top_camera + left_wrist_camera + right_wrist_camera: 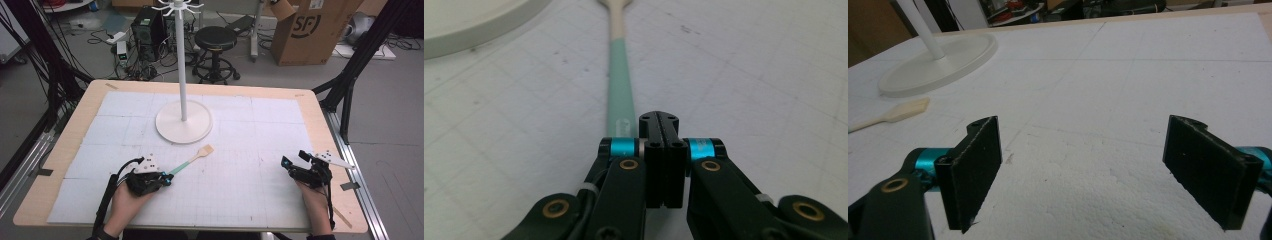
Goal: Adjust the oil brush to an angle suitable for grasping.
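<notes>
At the lower left of the high view, we see the left gripper (167, 178) sitting at the mint-green end of a spatula (192, 159), whose long axis runs diagonally up and to the right across the table, ending in a pale wooden blade just below the round base of a white stand (183, 122). In the left gripper view the jaws are pressed together with no gap, and the spatula's handle (620, 95) runs straight away from them toward the top of the frame; its near end lies just beside and beneath the left jaw, and we cannot tell whether anything is pinched. The right gripper (292, 165) rests at the lower right of the high view, well apart from the spatula, with its jaws spread wide over bare surface, so we judge the left hand far the nearer for any pick-up. The table (320, 125) is pale wood covered by a white gridded mat (260, 130). Behind it, toward the top of the frame, stand a black stool (215, 40), a cardboard box (310, 30) and tangled cables on a grey floor.
</notes>
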Available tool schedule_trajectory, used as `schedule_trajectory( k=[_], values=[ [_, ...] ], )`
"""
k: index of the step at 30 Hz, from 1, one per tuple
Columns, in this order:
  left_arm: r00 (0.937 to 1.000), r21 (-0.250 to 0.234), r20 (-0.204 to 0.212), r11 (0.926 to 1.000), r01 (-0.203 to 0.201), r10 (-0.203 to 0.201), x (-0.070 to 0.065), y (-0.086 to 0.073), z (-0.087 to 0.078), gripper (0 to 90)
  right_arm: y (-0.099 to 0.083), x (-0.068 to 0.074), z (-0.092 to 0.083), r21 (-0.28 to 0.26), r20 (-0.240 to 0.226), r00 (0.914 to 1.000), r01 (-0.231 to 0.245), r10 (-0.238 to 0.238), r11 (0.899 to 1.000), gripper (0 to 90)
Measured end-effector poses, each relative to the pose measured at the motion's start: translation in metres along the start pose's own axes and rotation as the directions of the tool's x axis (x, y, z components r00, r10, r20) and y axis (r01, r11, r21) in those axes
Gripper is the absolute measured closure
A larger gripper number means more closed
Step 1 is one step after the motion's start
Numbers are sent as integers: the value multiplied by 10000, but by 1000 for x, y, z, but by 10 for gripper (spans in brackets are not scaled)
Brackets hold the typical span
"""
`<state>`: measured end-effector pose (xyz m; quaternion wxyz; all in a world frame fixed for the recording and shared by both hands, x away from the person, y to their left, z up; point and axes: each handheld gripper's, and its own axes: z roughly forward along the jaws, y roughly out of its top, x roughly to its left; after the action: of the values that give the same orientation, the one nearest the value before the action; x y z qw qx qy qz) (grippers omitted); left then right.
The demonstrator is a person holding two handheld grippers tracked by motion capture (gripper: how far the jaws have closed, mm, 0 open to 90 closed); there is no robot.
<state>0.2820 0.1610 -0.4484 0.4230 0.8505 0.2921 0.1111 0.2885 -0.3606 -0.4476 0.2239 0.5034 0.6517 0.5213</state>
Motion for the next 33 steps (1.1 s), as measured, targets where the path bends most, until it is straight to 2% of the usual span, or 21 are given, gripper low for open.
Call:
schedule_trajectory(
  k=[1, 2, 4, 6, 8, 9, 12, 13, 14, 16, 17, 18, 23, 24, 25, 28, 30, 32, 33],
  values=[
    [10000, 0, 0, 10000, 0, 0, 0, 0, 0, 897, 0, 0, 0, 2, -1, 10000, -8, 8, 10000, 149],
    [9998, -47, -209, 10000, 73, -74, 5, 0, 0, 897, 0, 0, 0, 5, -1, 10000, -23, 23, 10000, 149],
    [9994, -52, -335, 9999, 95, -96, 8, -1, -1, 897, 0, 0, 0, 15, 4, 10000, -37, 37, 10000, 149],
    [9969, -145, -769, 9997, 173, -183, 16, -1, -1, 897, 0, 0, 0, 9, 4, 10000, -14, 14, 10000, 149],
    [9957, -191, -869, 9994, 302, -318, 19, -1, -1, 897, 0, 0, 0, 23, -1, 10000, -46, 46, 10000, 149],
    [9924, -175, -1148, 9989, 432, -449, 24, -1, -2, 898, 0, 0, 0, 8, 2, 10000, -19, 19, 10000, 149],
    [9848, -350, -1512, 9961, 815, -859, 32, -1, -2, 897, 0, 0, 0, 6, 4, 10000, -9, 9, 10000, 149],
    [9848, -350, -1512, 9961, 815, -859, 32, -1, -2, 897, 0, 0, 0, 6, 4, 10000, -9, 9, 10000, 149],
    [9796, -407, -1694, 9939, 1024, -1079, 38, -1, -2, 897, 0, 0, 0, 60, -11, 9999, -107, 107, 9999, 149],
    [9773, -444, -1774, 9930, 1096, -1158, 40, 0, -1, 897, 0, 0, 0, 40, -3, 9999, -107, 107, 9999, 150],
    [9745, -486, -1870, 9920, 1168, -1239, 42, 0, -1, 897, 0, 0, 0, 12, -16, 10000, -66, 66, 10000, 150],
    [9690, -513, -2012, 9894, 1357, -1434, 46, 2, 0, 897, 0, -1, 0, 18, -16, 10000, -61, 61, 10000, 151],
    [9593, -627, -2300, 9861, 1537, -1641, 55, 4, 3, 897, 0, -1, 0, 21, -5, 10000, -88, 88, 10000, 151],
    [9539, -787, -2371, 9823, 1698, -1839, 58, 5, 4, 897, 0, -1, 0, 16, -5, 10000, -72, 72, 10000, 151],
    [9539, -787, -2371, 9823, 1698, -1839, 58, 5, 4, 897, 0, -1, 0, 26, -3, 10000, -74, 74, 10000, 151],
    [9488, -840, -2321, 9762, 1999, -2142, 61, 4, 3, 897, 0, -1, 0, 50, -14, 10000, -64, 64, 10000, 151],
    [9502, -880, -2260, 9760, 1994, -2145, 62, 4, 2, 886, 0, -1, 0, 47, -19, 10000, -60, 60, 10000, 151],
    [9507, -1076, -2222, 9745, 1967, -2164, 61, 4, 1, 809, 0, -1, 0, 46, -19, 10000, -59, 59, 10000, 151],
    [9521, -1168, -2161, 9738, 1949, -2164, 61, 4, 0, 809, 0, -1, 0, 46, -19, 10000, -59, 59, 10000, 151]
  ],
)
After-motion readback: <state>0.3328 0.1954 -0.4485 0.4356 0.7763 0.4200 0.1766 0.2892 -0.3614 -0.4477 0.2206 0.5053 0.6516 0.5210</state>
